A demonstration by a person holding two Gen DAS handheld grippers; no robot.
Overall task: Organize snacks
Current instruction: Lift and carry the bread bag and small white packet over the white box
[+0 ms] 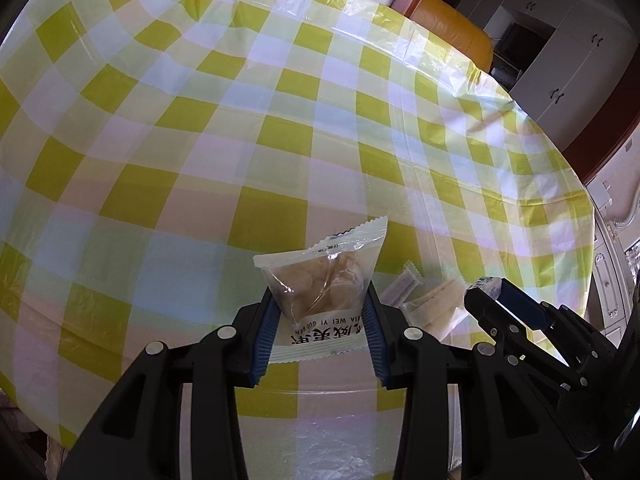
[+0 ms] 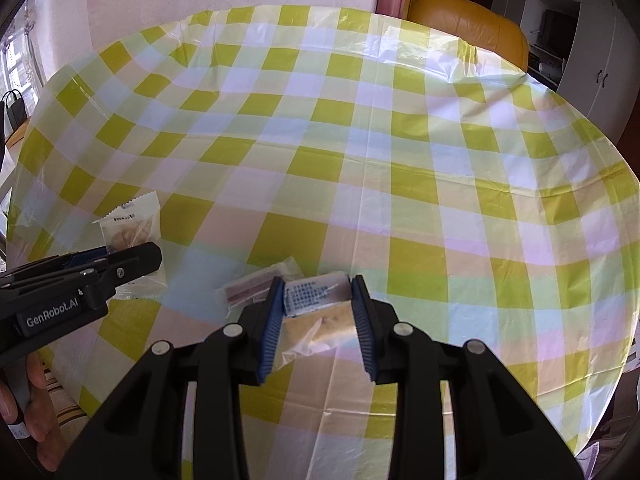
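My left gripper is shut on a clear snack packet with brown pieces inside and black print on its near end. The same packet and left gripper show at the left of the right wrist view. My right gripper is shut on a small packet with a white, blue-printed end and a beige clear part hanging toward the camera. In the left wrist view the right gripper sits just right of the left one. A thin pinkish stick packet lies on the cloth between the two grippers.
A round table carries a yellow-green checked plastic cloth, its edge curving down at the right. Beyond it stand an orange-yellow seat and white cabinets. A person's hand holds the left gripper's handle.
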